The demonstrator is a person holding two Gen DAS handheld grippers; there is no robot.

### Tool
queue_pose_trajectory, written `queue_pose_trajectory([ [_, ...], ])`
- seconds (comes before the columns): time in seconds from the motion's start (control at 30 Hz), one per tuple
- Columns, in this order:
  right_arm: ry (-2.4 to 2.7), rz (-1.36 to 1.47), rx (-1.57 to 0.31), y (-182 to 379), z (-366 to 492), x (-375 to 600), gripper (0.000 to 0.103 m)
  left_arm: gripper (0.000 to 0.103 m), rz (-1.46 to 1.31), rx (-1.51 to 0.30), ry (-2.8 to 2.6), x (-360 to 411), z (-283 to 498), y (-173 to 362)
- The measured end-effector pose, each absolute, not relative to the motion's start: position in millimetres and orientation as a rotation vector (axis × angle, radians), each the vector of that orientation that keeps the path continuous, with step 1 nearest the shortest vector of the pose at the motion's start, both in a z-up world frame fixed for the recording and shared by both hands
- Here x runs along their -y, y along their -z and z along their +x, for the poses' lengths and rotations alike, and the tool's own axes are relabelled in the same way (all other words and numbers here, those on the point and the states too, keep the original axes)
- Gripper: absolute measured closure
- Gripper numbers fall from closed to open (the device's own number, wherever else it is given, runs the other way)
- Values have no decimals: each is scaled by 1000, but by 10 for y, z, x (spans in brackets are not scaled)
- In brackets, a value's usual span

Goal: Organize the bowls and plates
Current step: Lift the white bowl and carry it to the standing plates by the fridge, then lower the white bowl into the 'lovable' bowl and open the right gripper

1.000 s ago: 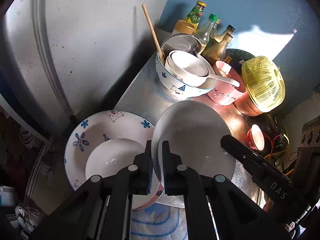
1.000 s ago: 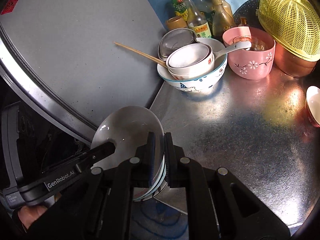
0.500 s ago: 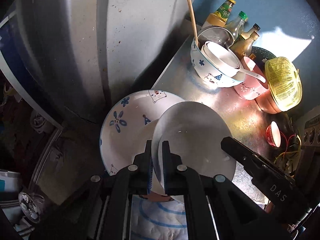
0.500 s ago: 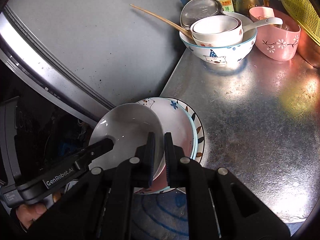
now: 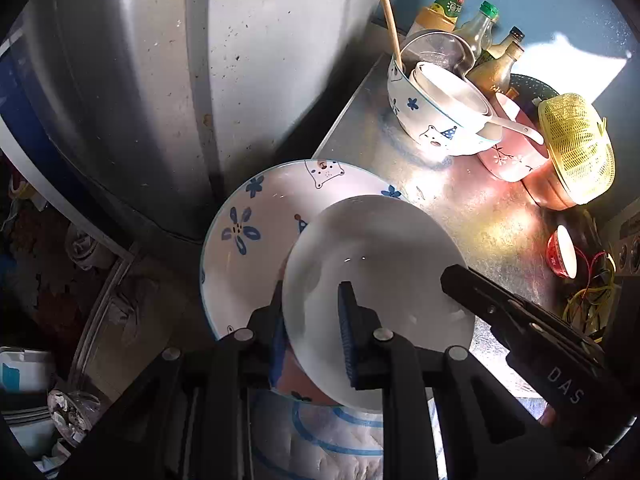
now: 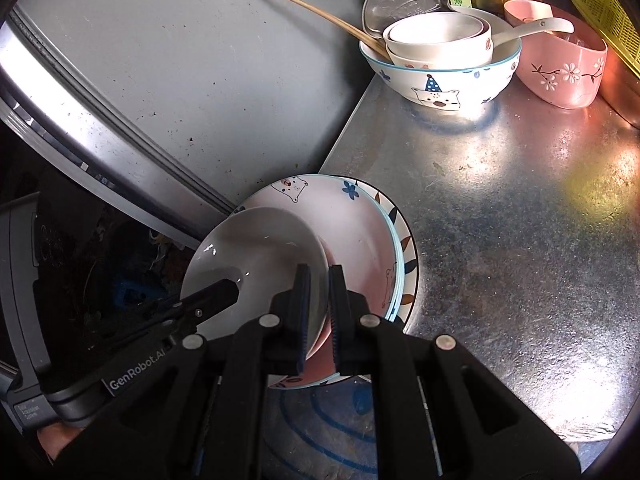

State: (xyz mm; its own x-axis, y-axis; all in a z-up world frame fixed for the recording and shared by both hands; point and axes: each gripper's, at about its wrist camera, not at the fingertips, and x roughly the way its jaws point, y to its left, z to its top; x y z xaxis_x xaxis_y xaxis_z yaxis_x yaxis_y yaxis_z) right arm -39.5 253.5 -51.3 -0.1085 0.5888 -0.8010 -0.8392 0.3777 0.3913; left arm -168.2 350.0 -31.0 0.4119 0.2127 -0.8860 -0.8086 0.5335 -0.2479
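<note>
A plain white glazed bowl point(image 5: 376, 280), round and shallow, sits tilted over a stack of plates at the near-left corner of a mottled sheet-metal counter point(image 6: 520, 240). Two black grippers meet on it from opposite sides. The right gripper point(image 6: 319, 312) is clenched on the bowl's near rim, its ridged blue-edged pads on either side of the thin ceramic wall. The left gripper point(image 5: 310, 332) has its jaws parted: one finger inside the bowl, the other outside the rim, w/ a visible gap to the wall on the inner side, so it straddles the rim without pinching it.

Under the bowl: a wide plate w/ blue flowers and a cartoon bear point(image 5: 256, 216), glossy, w/ a pale blue rim line; below that, a leaf-patterned plate point(image 6: 408, 256) edged in dark trim shows only as a crescent on the right. The stack overhangs the counter edge slightly, above a white cloth w/ blue curved lines point(image 5: 320, 432).

At the back of the counter stands a deep bear-print bowl point(image 6: 440, 80) holding two nested white bowls, a pair of wooden chopsticks point(image 6: 320, 12) and a white ceramic spoon point(image 6: 536, 28). A dented steel bowl point(image 6: 400, 4) leans behind it. Just beside, a pink bowl w/ blossom pattern point(image 6: 560, 76). Glass bottles point(image 5: 480, 36) cluster against the blue wall. A yellow plastic mesh colander point(image 5: 576, 148) rests upturned on a copper-toned pot; a small red cup point(image 5: 560, 252) lies near the counter's right edge. A grey speckled panel point(image 6: 180, 60) rises on the left.
</note>
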Motion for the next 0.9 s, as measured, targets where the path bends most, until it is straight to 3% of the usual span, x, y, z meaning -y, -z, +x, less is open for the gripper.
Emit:
queue_pose_trajectory([
  [0.1,-1227,-281,-1164,554,-384,-2548,93,78,-764,-922,-719,-3503,-1682,309],
  [0.2,-1223,-278,-1175,586,-378,-2553,91,69,-790,-908,-698,-3523,-1694,308],
  [0.4,-1212,-259,-1195,607,-326,-2536,90,41,-810,-876,-665,-3499,-1664,258],
  [0.47,-1216,-251,-1193,580,-314,-2526,91,23,-807,-859,-671,-3493,-1668,220],
  [0.63,-1206,-238,-1189,519,-271,-2505,90,20,-807,-842,-687,-3526,-1689,142],
  [0.77,-1187,-240,-1185,484,-220,-2459,89,5,-792,-840,-715,-3530,-1710,113],
  [0.83,-1175,-239,-1187,475,-188,-2429,83,4,-780,-850,-723,-3529,-1697,113],
  [0.87,-1169,-237,-1189,473,-171,-2411,68,3,-773,-855,-727,-3528,-1695,115],
  [0.9,-1162,-230,-1189,469,-152,-2387,45,2,-768,-860,-732,-3525,-1690,117],
])
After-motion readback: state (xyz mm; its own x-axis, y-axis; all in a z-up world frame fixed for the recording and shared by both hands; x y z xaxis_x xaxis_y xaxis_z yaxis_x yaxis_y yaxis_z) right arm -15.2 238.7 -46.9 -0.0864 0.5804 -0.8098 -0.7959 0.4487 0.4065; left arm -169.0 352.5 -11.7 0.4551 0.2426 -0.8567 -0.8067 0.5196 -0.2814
